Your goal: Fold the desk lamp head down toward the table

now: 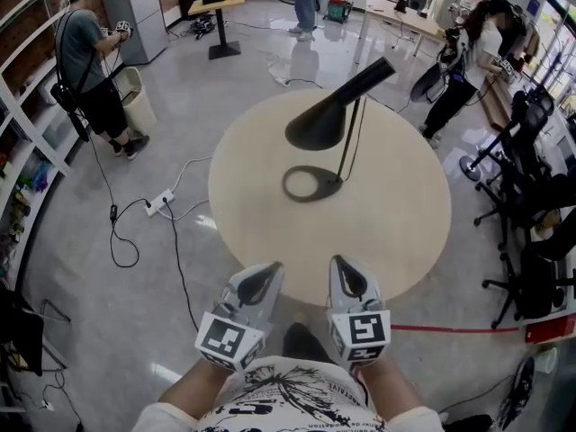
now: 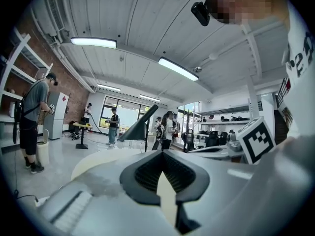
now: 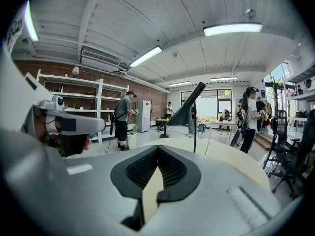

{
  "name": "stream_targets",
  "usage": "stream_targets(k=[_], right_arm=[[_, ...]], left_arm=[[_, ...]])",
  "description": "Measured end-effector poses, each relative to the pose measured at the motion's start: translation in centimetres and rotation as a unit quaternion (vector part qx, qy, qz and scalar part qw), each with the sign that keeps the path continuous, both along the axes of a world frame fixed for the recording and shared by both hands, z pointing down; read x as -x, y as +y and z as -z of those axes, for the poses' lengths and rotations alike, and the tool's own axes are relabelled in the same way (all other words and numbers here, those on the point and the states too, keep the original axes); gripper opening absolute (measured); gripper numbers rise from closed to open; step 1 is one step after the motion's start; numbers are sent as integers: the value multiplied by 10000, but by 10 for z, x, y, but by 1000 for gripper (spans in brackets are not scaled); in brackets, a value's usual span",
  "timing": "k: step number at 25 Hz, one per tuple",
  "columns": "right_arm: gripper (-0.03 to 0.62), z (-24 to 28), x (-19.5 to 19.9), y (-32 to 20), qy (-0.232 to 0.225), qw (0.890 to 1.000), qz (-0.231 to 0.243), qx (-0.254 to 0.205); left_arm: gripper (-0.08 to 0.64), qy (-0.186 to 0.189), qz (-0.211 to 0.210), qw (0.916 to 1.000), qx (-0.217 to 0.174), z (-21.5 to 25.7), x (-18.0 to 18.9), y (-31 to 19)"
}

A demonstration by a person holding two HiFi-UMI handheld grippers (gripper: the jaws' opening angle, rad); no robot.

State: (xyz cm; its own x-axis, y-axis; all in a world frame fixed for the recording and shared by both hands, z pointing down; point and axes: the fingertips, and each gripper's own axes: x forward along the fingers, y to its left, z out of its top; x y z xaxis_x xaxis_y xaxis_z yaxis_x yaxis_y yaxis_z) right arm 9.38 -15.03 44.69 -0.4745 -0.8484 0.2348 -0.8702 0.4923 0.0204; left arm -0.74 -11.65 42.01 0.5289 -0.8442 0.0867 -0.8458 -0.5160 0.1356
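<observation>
On the round table point(image 1: 270, 241) stands the desk lamp point(image 1: 328, 120), set toward the far side. Its ring foot point(image 1: 310, 184) lies flat on the wood and a thin stem point(image 1: 353, 147) rises from it. The black cone of the lamp head point(image 1: 335, 111) sits high and tilted, with the wide mouth aimed down over the foot and the narrow end pointing up and away.

From where I stand, the folding has not begun. The head looks fully raised and neither tool is anywhere close to it. The person holds both grippers in by the body, at the near edge of the table, well apart from the lamp.

I'd say the next move calls for a reach across the table. One gripper would need to open and take the cone or its narrow end, then press it down toward the table. The other might steady the stem or the foot so the light frame doesn't tip or slide.

The left gripper point(image 1: 273, 268) has its jaws drawn together at the tips, with only a thin sliver of table showing through the padded hollow behind them. Nothing is between them and they touch nothing. The right gripper point(image 1: 337, 261) is the same: tips together, empty, pointing out over the table with the lamp straight ahead in its own view.
</observation>
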Motion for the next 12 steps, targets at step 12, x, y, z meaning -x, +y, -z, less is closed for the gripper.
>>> stream_targets(k=[12], right_arm=[[8, 10, 35, 151, 216, 9994, -88, -265]], left_arm=[[6, 198, -229, 9993, -236, 7, 40, 140]])
